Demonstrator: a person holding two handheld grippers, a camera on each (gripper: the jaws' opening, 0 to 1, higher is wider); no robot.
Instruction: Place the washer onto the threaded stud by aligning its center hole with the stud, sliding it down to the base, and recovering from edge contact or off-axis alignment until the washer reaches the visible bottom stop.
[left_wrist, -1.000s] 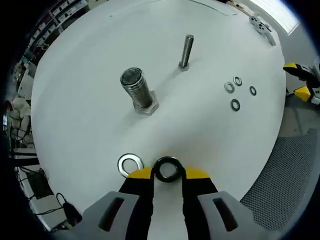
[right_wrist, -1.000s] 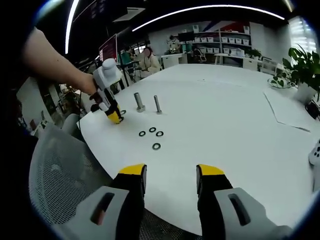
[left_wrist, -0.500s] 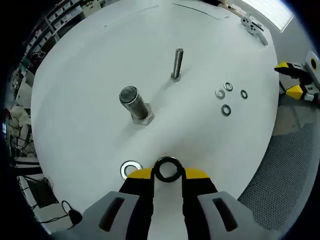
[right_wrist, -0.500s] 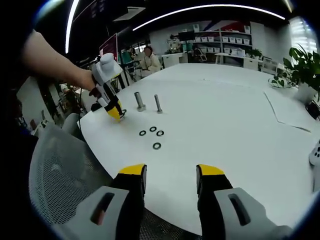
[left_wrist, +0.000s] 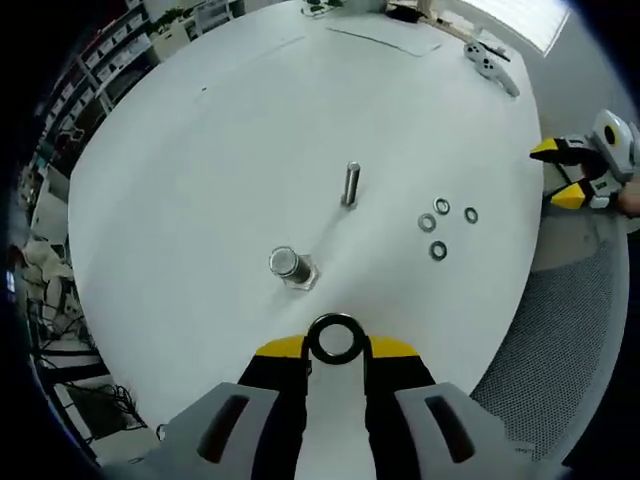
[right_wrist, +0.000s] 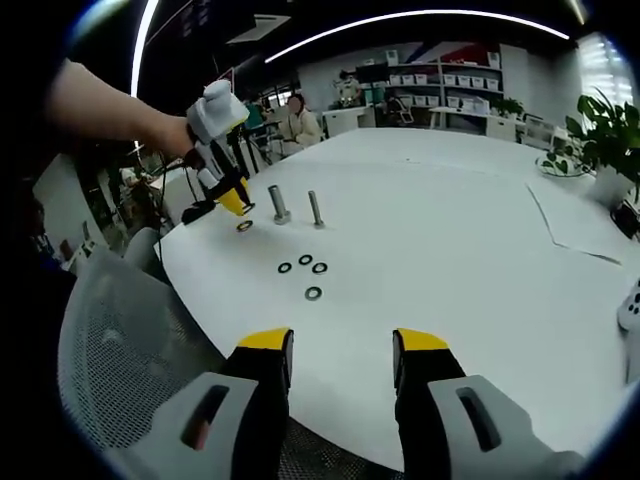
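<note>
Left gripper view: left gripper (left_wrist: 335, 347) jaws closed on washer (left_wrist: 335, 338) by rim, held above white surface (left_wrist: 200, 150), short of thick stud (left_wrist: 290, 266). Washer likely light, stiff, slippery metal; edge grip keeps hole free.

Right gripper view: right gripper (right_wrist: 340, 352) jaws apart, empty; spare washer (right_wrist: 245, 226) lying near studs.

A wide white tabletop (right_wrist: 480, 240) runs ahead of the fingers. Beyond it stand stocked shelves (right_wrist: 440, 95), a leafy plant (right_wrist: 600, 130) at right, and curved ceiling light strips (right_wrist: 400, 20).
</note>
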